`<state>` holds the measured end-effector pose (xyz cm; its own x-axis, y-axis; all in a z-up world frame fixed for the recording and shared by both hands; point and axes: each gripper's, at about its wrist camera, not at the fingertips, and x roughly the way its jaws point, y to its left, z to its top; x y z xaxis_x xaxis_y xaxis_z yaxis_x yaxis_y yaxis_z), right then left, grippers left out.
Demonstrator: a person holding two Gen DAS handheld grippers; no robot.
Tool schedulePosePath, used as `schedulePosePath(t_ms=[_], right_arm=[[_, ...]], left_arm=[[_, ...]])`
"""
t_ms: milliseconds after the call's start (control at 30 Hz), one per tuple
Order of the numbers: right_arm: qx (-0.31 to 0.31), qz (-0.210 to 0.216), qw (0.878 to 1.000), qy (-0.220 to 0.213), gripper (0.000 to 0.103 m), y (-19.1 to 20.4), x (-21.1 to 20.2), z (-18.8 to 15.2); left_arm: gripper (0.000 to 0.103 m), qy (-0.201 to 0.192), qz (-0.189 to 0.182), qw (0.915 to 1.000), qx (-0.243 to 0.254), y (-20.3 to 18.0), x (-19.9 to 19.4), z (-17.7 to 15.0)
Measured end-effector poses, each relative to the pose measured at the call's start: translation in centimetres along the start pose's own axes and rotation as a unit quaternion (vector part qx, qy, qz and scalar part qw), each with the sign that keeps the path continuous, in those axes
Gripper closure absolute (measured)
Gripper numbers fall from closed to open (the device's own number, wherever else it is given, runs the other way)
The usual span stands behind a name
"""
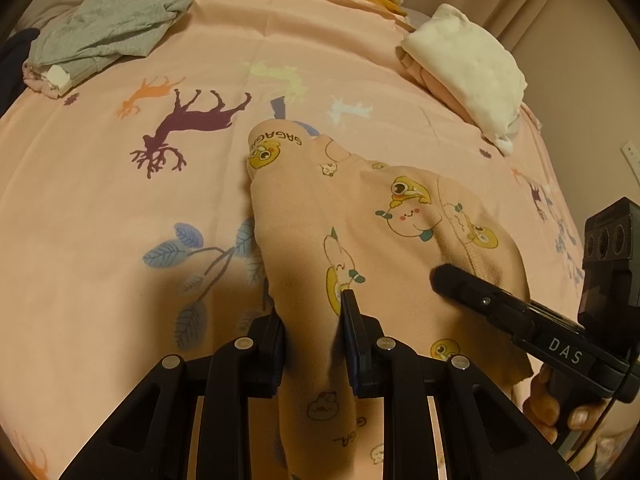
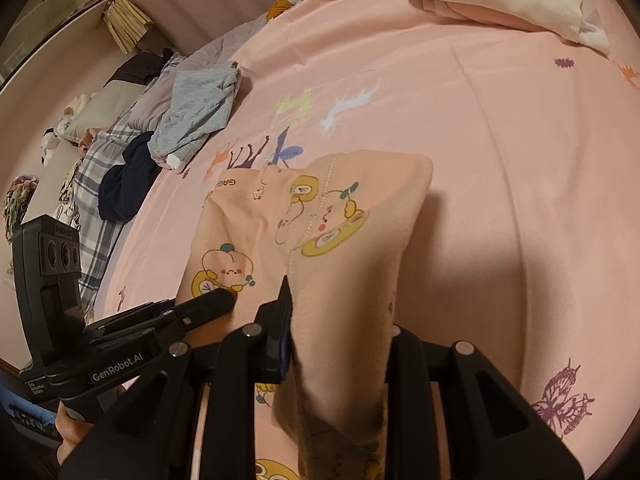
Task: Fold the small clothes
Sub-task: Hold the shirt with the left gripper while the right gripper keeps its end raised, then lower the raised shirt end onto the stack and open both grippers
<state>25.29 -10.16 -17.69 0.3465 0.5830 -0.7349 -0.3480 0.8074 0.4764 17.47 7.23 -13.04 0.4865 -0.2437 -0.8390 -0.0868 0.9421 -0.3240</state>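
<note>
1. Fabric fills both my tools: the peach garment (image 1: 392, 232), printed with cartoon fruit faces, lies on the pink bedsheet (image 1: 120, 200) in front of me, with its near edge lifted off the bed.
2. My left gripper (image 1: 316, 320) is clamped on a fold of that garment; the cloth runs up between the two fingers and drapes toward the camera.
3. My right gripper (image 2: 340, 320) is likewise closed on cloth. From its own view the left finger presses against a raised flap of the garment, and the other finger is mostly hidden behind that flap.
4. In the left wrist view my right gripper comes in from the right edge, its tip on the garment near the stitched hem, with my right hand (image 1: 560, 404) around the handle below.
5. The far part of the garment lies flat on the sheet, over the printed deer and leaves.
6. A grey garment (image 1: 112, 28) sits crumpled at the far left of the bed.
7. A folded stack with a cream piece on top (image 1: 468, 68) rests at the far right, well apart from the peach garment.
</note>
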Motion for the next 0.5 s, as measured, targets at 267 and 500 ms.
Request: schedulePosePath(t_ms=[267,500], right_arm=[[0.009,0.002,1.000,0.004,0.075,-0.51,0.26,-0.10],[0.018,0.003,1.000,0.007,0.072,-1.01,0.34,-0.18]], left_arm=[[0.081,0.002,0.001,1.0000,0.000,0.17,0.18,-0.09],[0.081,0.004,0.000,1.0000,-0.002,0.31,0.28,-0.15]])
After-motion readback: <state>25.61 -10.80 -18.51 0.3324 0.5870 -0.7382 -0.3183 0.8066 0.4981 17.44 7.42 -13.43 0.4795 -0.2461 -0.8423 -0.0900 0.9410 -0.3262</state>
